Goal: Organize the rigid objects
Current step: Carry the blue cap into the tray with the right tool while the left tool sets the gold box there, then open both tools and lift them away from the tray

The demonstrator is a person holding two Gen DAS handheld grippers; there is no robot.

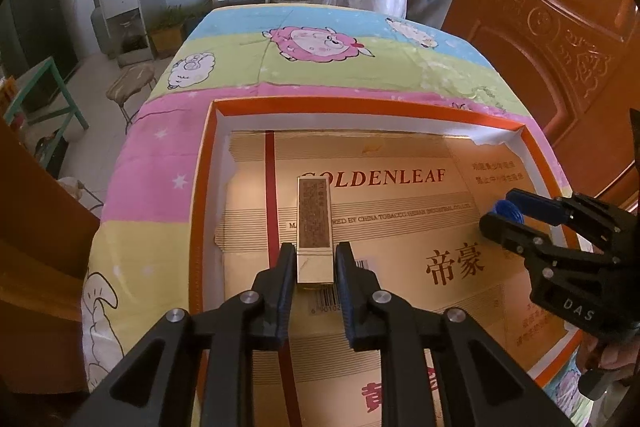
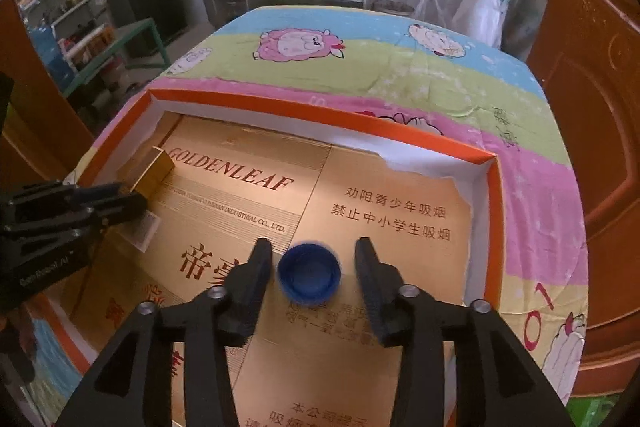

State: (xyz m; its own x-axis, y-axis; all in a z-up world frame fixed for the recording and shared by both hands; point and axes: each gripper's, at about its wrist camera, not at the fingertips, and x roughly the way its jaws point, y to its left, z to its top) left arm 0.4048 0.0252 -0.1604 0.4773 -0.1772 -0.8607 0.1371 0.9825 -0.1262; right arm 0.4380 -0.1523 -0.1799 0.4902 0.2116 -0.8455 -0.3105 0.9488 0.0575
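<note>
In the tray (image 2: 494, 211), right fingers (image 2: 370, 279) apart around blue cap (image 2: 309, 277)

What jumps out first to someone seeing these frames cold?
The big orange-rimmed tray lined with gold GOLDENLEAF cardboard, sitting on a pastel cartoon-sheep cloth. In it, the right gripper straddles a blue bottle cap lying open side up, its fingers clear of it. The left gripper brackets a slim gold box lying flat near the tray's left side, with small gaps showing at both fingers.
</note>
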